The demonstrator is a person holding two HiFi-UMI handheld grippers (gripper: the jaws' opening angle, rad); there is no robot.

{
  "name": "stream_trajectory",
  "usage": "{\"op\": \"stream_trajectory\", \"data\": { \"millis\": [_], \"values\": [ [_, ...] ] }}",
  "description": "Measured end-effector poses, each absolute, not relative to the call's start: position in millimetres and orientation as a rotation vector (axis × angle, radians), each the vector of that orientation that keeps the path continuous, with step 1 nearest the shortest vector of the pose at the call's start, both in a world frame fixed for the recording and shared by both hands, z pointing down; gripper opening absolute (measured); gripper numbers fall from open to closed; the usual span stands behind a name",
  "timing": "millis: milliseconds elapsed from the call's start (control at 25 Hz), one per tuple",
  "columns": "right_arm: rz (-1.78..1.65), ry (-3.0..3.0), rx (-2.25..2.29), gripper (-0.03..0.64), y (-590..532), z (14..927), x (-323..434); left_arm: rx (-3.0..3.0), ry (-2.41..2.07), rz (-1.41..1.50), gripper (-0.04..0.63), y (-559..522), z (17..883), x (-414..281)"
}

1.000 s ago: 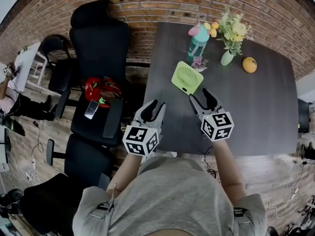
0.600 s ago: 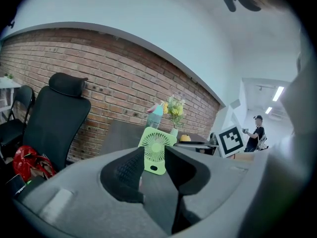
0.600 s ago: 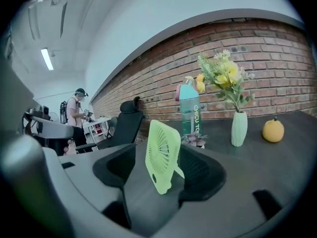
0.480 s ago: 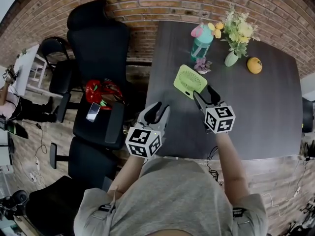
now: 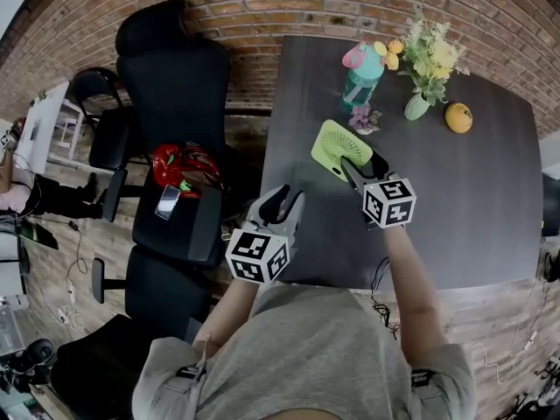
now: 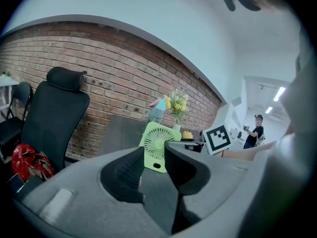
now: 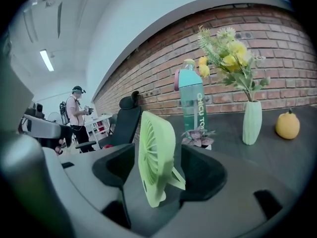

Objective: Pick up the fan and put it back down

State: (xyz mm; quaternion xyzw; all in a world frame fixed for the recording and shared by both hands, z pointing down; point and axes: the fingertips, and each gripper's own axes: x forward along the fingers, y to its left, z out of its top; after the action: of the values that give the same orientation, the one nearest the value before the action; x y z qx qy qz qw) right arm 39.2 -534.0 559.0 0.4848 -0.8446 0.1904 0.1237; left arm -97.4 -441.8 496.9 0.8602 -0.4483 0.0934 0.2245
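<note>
On the table [image 5: 472,199], toward its left side, the green fan [image 7: 156,157] stands upright on its foot between the right gripper's [image 5: 362,166] fingers [image 7: 205,170], which are spread wide and not pressing it. A good grasp would close squarely on the two flat faces, centred and gentle, since the grille looks thin. The left gripper [image 5: 282,201] hovers by the table's near edge, fingers apart and empty. Farther back, a pale vase [image 5: 416,106] holds yellow flowers. What the teal bottle [image 5: 362,73] holds cannot be told.
</note>
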Motion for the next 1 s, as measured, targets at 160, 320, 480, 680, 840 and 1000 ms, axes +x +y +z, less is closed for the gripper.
{"op": "stream_trajectory", "data": {
  "millis": [160, 320, 480, 680, 840, 1000],
  "values": [
    [0.554, -2.473, 1.392, 0.276, -543, 561, 32, 2.368, -1.231, 0.269, 0.115, -445, 501, -97],
    [0.529, -2.479, 1.376, 0.276, -551, 561, 24, 2.360, -1.234, 0.270, 0.115, -447, 502, -100],
    [0.515, -2.485, 1.367, 0.275, -558, 562, 18, 2.350, -1.236, 0.271, 0.115, -447, 505, -103],
    [0.507, -2.485, 1.358, 0.274, -563, 565, 15, 2.342, -1.237, 0.276, 0.115, -445, 506, -104],
    [0.495, -2.474, 1.342, 0.267, -564, 568, 15, 2.345, -1.238, 0.277, 0.115, -444, 504, -104],
    [0.478, -2.469, 1.330, 0.255, -563, 567, 14, 2.349, -1.239, 0.277, 0.115, -444, 502, -104]
  ]
}}
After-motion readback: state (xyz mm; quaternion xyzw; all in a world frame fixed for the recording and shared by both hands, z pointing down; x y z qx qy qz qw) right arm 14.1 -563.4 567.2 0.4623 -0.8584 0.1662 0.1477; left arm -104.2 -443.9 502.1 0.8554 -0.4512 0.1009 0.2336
